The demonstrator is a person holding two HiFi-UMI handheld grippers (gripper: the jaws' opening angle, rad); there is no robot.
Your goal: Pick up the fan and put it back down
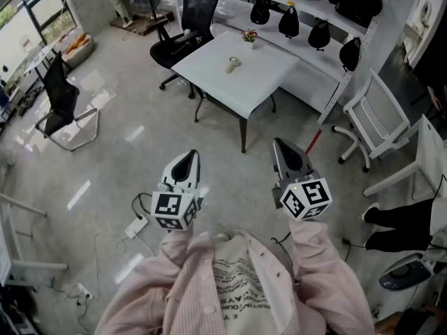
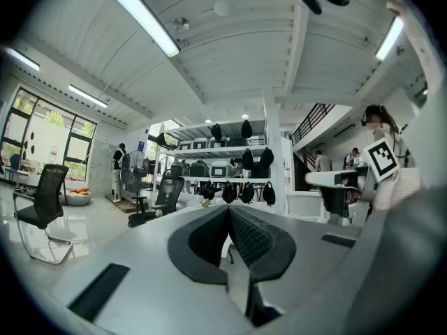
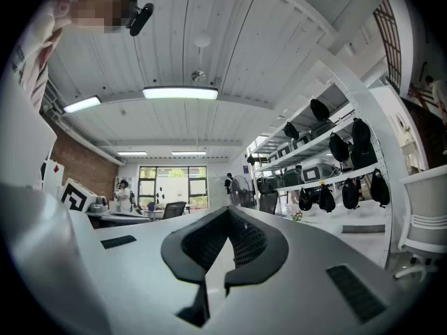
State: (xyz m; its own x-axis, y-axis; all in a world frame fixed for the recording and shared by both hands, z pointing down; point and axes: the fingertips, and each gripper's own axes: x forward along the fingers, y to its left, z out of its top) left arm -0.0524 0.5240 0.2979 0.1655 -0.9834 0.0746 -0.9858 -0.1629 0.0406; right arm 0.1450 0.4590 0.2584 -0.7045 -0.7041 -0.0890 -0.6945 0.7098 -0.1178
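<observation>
From the head view, steeply down: left gripper and right gripper held side by side and level over the grey floor, pointed toward a white table well apart from both. On that table, near its middle, the fan, small, pale and untouched, with a little flower pot beyond it toward the far edge. Black office chair at the table's far left, white chair off to the right, black bags hung along the shelf behind. Shown only here: pink sleeves and a white power strip on the floor. From the left gripper view, level across the room: jaws pressed together with nothing between them, bags straight ahead above the jaw tips, the right gripper at the right edge; fan not made out. From the right gripper view: jaws likewise closed and empty, flower pot just to the right, and a long ceiling light outside the head view.
</observation>
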